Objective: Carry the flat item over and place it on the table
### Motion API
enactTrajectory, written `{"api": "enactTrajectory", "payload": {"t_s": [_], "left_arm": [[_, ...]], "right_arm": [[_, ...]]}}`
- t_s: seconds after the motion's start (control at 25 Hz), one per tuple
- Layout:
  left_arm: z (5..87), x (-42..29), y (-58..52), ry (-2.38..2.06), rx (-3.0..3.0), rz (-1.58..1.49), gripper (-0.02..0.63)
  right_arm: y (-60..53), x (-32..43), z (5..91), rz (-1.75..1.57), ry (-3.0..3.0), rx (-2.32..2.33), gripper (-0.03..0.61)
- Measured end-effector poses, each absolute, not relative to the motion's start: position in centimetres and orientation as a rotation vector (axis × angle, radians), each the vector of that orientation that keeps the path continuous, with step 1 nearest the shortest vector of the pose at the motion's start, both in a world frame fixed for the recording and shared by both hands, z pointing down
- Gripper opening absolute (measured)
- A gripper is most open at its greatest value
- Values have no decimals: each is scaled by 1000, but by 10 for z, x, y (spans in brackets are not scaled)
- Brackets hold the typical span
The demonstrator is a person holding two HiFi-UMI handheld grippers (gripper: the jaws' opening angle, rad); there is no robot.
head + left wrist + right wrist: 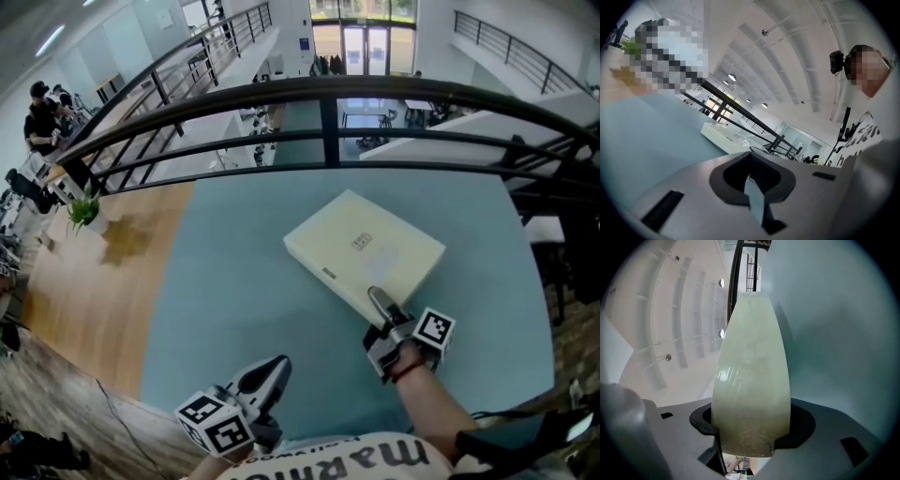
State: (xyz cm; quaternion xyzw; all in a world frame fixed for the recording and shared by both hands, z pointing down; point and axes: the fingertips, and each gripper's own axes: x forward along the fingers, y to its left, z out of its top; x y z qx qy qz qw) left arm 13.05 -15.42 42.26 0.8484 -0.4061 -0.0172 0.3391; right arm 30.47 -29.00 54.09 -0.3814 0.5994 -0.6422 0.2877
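The flat cream box (366, 248) is lying out on the teal tabletop (234, 281), one corner pointing toward the person. The right gripper (382, 307) is clamping that near corner: its upper finger (380, 302) is resting on the box's top face and the other is sitting beneath it, hidden. In the right gripper view the box (752, 380) is filling the whole space between the fingers. Whether the gripped corner is touching the tabletop cannot be told. The left gripper (267, 375) is hovering well apart from the box at the tabletop's near edge, its fingers together on nothing. A dark railing (328, 103) is running behind the tabletop.
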Motion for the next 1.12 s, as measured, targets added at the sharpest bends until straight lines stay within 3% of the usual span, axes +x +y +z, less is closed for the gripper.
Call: {"api": "enactTrajectory", "payload": {"t_s": [1.12], "left_arm": [[442,124,-153,-1037,2138,-77,2]], "right_arm": [[-294,304,550,-1712,1597,-1131,295]]}}
